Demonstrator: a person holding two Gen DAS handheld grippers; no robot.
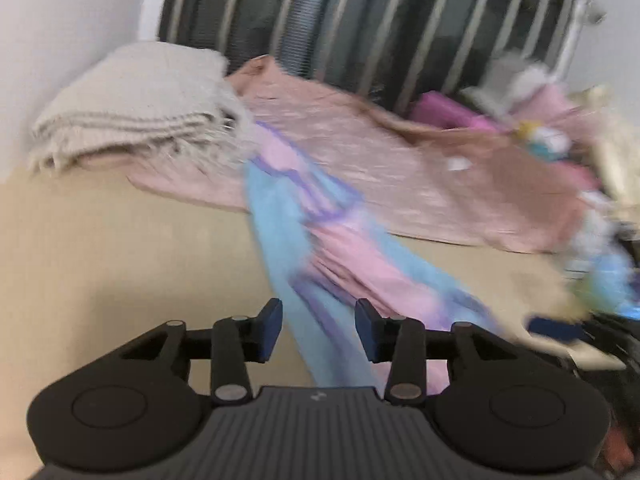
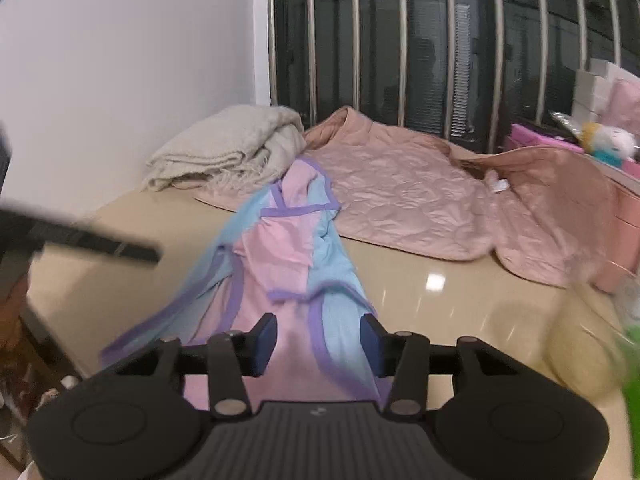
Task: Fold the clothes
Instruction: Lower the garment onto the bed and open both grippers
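A pink and light-blue garment with purple trim (image 1: 320, 248) lies crumpled in a long strip on the beige table (image 1: 120, 248). My left gripper (image 1: 319, 330) is open, with the garment's near end lying under the gap between its blue pads. In the right wrist view the same garment (image 2: 288, 248) runs from the far folded blanket towards me. My right gripper (image 2: 319, 344) is open above its near end. The left view is blurred.
A quilted pink jacket (image 2: 420, 200) is spread at the back of the table (image 2: 440, 292). A folded beige blanket (image 2: 228, 152) sits at the back left by the wall. Pink boxes and a plush toy (image 2: 608, 140) crowd the right side. A barred window (image 2: 440, 40) is behind.
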